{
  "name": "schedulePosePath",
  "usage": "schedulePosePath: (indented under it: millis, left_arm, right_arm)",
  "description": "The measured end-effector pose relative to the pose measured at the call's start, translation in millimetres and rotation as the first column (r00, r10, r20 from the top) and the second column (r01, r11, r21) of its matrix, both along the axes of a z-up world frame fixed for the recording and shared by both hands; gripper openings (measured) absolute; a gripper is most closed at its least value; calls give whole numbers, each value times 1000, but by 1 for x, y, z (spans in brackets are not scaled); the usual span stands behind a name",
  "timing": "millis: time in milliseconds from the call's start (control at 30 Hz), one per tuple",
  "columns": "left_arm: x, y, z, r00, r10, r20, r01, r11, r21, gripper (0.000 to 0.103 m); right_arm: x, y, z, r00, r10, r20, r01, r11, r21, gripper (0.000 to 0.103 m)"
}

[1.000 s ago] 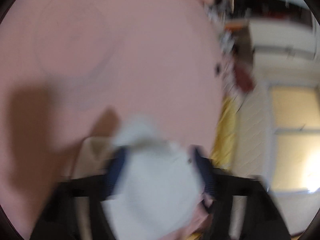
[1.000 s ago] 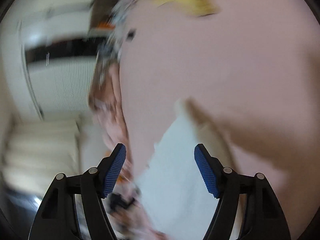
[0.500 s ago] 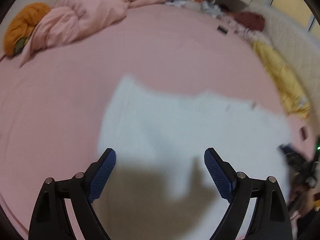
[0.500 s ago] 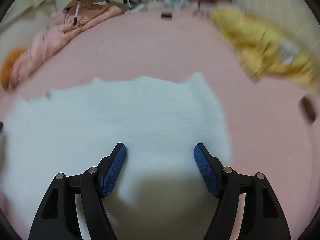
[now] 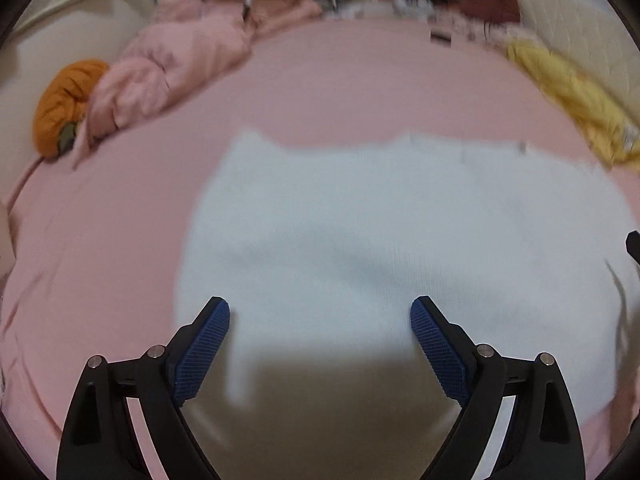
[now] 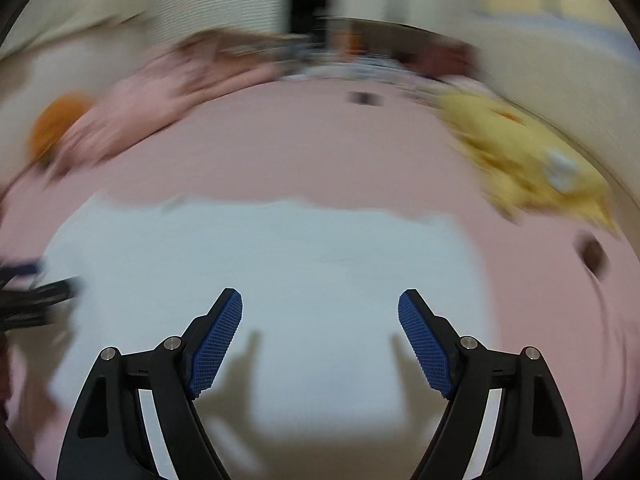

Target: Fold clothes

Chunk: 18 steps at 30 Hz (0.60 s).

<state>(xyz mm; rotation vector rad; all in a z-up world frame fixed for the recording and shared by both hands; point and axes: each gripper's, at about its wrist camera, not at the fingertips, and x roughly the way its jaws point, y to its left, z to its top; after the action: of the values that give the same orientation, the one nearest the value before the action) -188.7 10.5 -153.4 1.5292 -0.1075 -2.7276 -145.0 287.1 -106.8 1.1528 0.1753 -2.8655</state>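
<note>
My left gripper (image 5: 320, 320) has matt black plastic arms, shiny metal rivets and blue ribbed rubbery pads (image 5: 202, 356). The white garment (image 5: 360, 232) looks soft, matt knit cloth; the pink sheet (image 5: 100, 260) at nine o'clock, smooth matt fabric.

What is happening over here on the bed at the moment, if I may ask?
A person with a tool in each hand is folding clothes. A white garment lies spread on the pink bedsheet. The left tool and right tool hover over its near edge; both have just been opening, with nothing gripped.
</note>
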Motion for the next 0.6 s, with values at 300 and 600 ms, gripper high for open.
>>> schedulePosePath:
  millis: [300, 600]
  left_arm:
    - [14, -76, 8, 992, 129, -2, -129, 991, -22, 103]
    - [48, -46, 0, 996, 88, 23, -84, 989, -122, 103]
  right_arm:
    - [9, 76, -26, 986, -155, 56, 159, 985, -64, 78]
    - [61, 65, -19, 985, -117, 129, 134, 982, -132, 78]
